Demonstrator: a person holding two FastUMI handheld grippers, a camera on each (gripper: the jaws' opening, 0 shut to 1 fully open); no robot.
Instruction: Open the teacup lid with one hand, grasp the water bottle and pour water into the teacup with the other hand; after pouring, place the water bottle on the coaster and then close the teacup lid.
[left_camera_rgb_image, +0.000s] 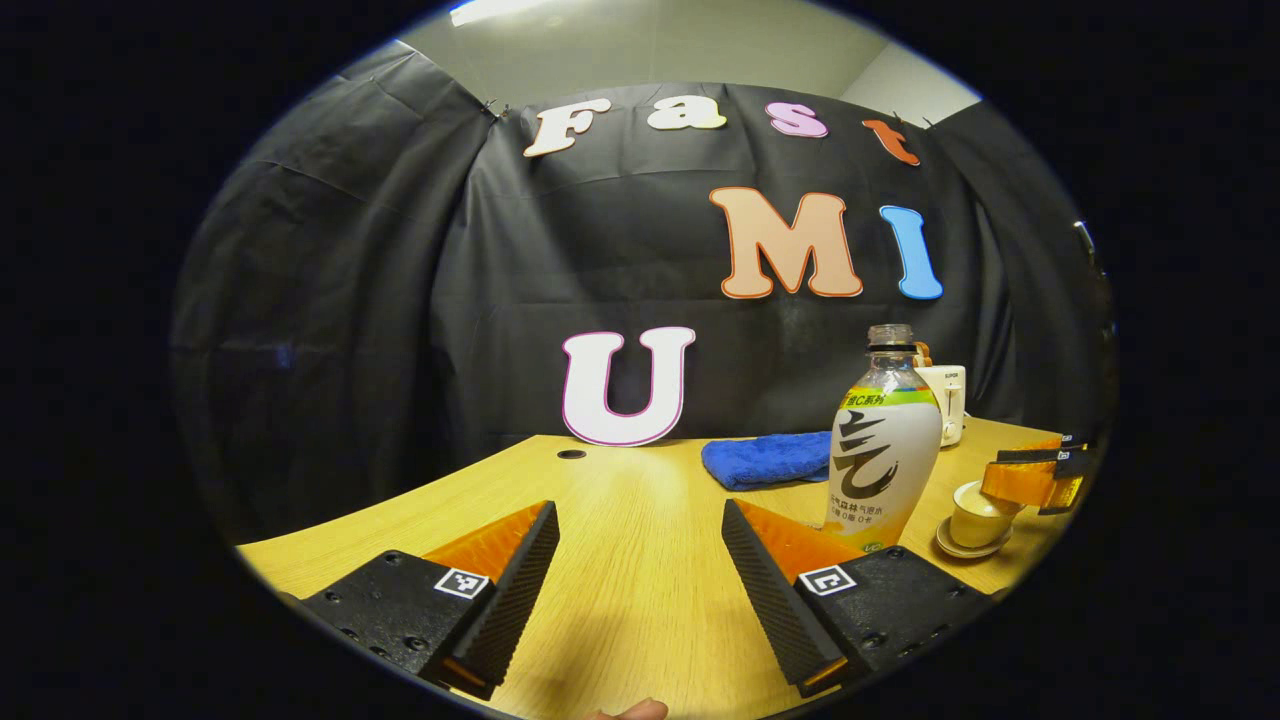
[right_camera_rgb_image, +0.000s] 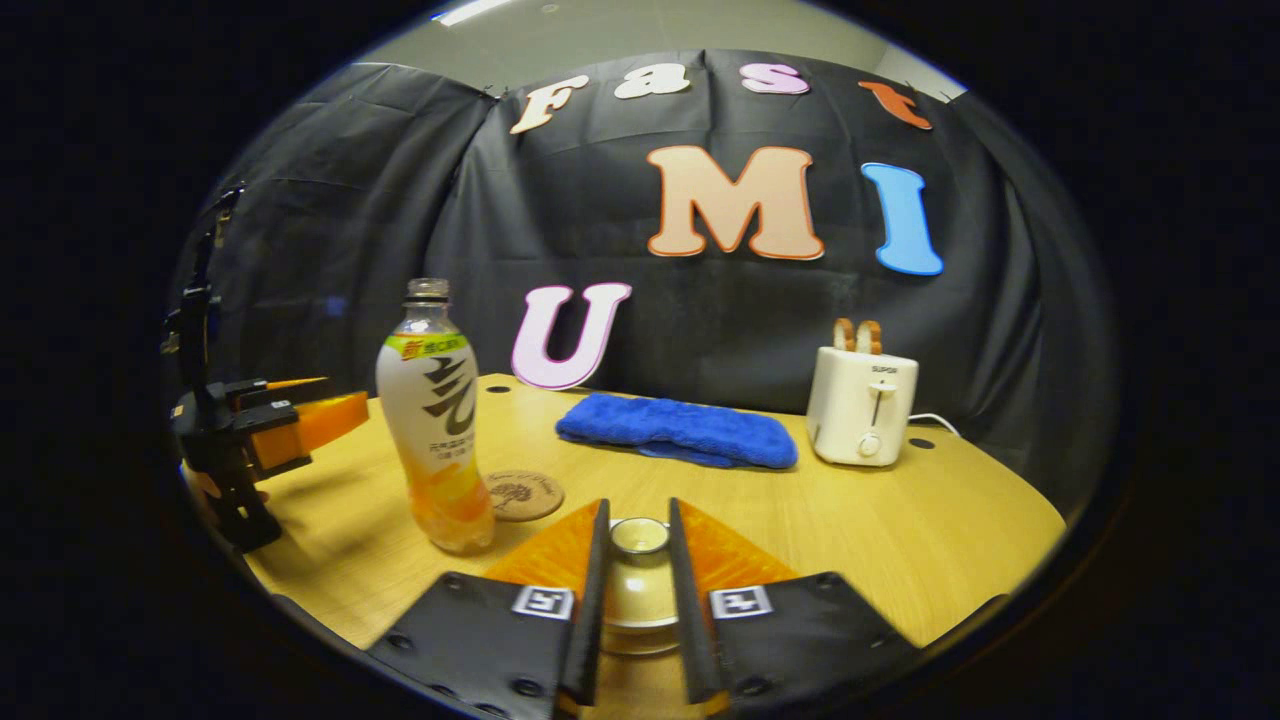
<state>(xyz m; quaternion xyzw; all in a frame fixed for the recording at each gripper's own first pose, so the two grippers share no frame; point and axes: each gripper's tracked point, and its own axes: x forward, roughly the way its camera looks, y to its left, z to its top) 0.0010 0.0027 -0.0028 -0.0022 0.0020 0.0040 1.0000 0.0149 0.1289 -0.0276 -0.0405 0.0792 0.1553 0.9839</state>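
Closing on the teacup lid (right_camera_rgb_image: 640, 537), the right gripper (right_camera_rgb_image: 638, 600) has its two fingers pressed against the knob from either side, the gap between them narrow. Lid and cup (right_camera_rgb_image: 638, 600) are a pale cream glaze; the cup sits upright on a small saucer (left_camera_rgb_image: 968, 546), and the lid lies level on top with its knob pointing straight up. The left gripper (left_camera_rgb_image: 640, 590) is spread wide with nothing between its fingers, held low over bare table (left_camera_rgb_image: 620, 500).

Just left of the cup in the right gripper view stands the bottle (right_camera_rgb_image: 433, 420), upright with its long axis vertical and its neck at the top. Its body is clear, wrapped in a white label with bold black strokes and a green band near the shoulder, and orange tint shows near the base. A round brown coaster (right_camera_rgb_image: 522, 494) lies flat just beside the bottle's foot, apart from it. Behind, a blue towel (right_camera_rgb_image: 678, 428) lies folded, and a white toaster (right_camera_rgb_image: 862, 405) stands to its right with two slices poking up.
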